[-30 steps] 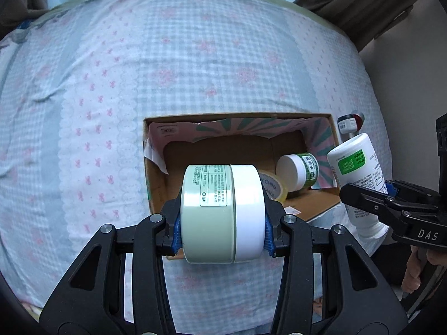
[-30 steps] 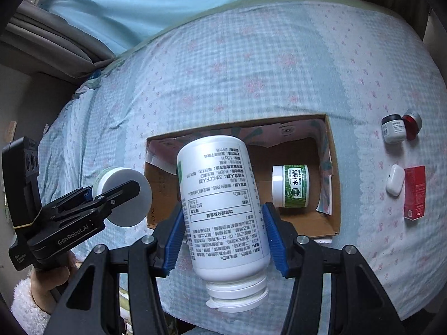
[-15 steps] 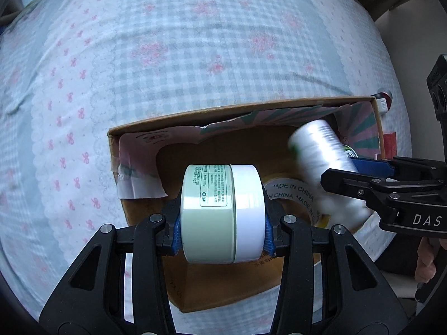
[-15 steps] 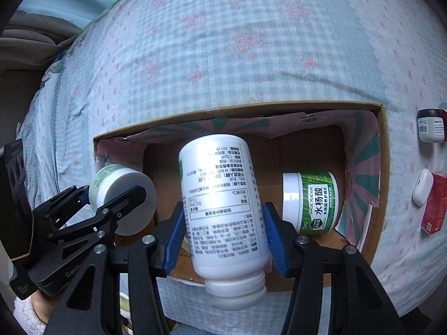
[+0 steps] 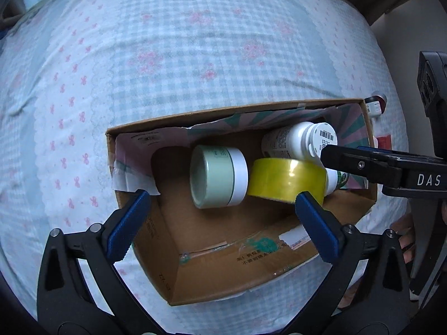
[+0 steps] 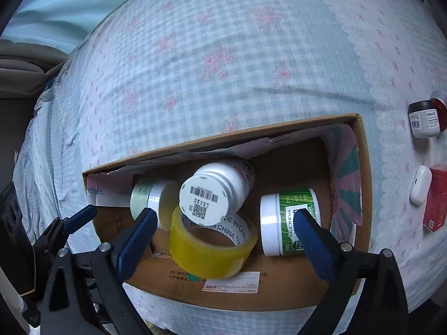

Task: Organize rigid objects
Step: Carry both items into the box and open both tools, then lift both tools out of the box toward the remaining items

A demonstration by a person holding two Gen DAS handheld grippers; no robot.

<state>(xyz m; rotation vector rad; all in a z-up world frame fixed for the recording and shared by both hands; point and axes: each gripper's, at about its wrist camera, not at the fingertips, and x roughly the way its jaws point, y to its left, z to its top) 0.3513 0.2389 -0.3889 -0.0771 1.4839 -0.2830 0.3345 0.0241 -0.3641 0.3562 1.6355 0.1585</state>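
Observation:
An open cardboard box (image 5: 237,109) (image 6: 223,137) sits on the bed. Inside it a pale green jar with a white lid (image 5: 219,177) (image 6: 151,198) lies on its side. Beside the jar are a yellow tape roll (image 5: 287,181) (image 6: 212,247), a white bottle (image 5: 300,139) (image 6: 215,195) leaning on the roll, and a green-labelled jar (image 6: 290,220). My left gripper (image 5: 222,196) hangs over the box, its jaws opening, with the pads touching nothing. The jaws of my right gripper (image 6: 225,214) are opening too, and the bottle lies free below them.
On the checked sheet right of the box lie a small black-lidded jar (image 6: 423,122), a white earbud case (image 6: 420,185) and a red carton (image 6: 435,198). A person's hand (image 5: 405,237) shows at the bed's near edge. The sheet beyond the box is bare.
Both grippers came down over the box and opened. The pale green jar left the left pads and the white bottle left the right pads; both now lie in the box.

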